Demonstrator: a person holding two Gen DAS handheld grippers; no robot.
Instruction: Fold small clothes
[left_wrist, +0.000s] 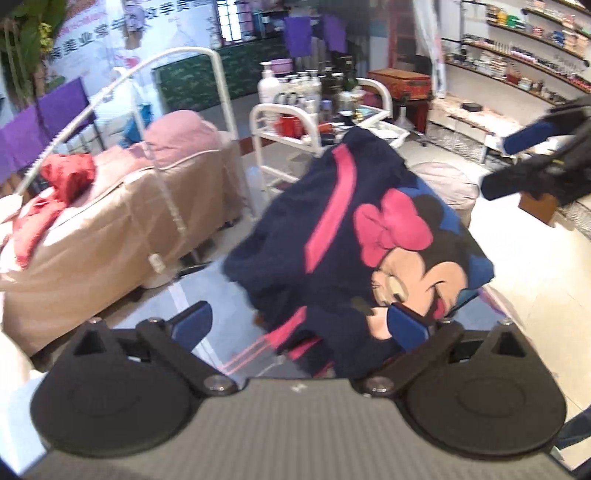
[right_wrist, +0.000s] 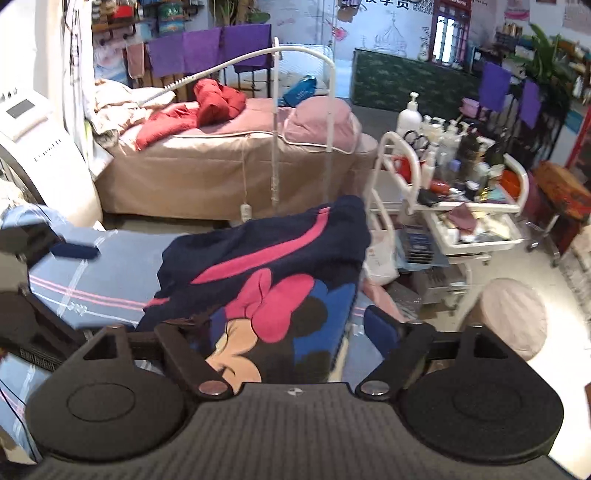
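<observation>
right tool (right_wrist: 291, 325): jaws wide, empty | navy cartoon garment (right_wrist: 266, 266): heaped on blue checked cloth (right_wrist: 92, 280)

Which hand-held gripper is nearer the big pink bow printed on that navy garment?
Too close to call. The left hand-held gripper and the right hand-held gripper both hang open over the navy garment's near edge, the pink bow just ahead of each.

Salon room: beige bed (right_wrist: 207, 173), white cart (right_wrist: 454, 221), wall shelves (left_wrist: 517, 55).

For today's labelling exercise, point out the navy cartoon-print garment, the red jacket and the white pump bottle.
Navy cartoon-print garment (right_wrist: 266, 240): right wrist view, navy back panel.
Red jacket (right_wrist: 218, 98): right wrist view, bunched middle.
White pump bottle (left_wrist: 268, 86): left wrist view, body.
</observation>
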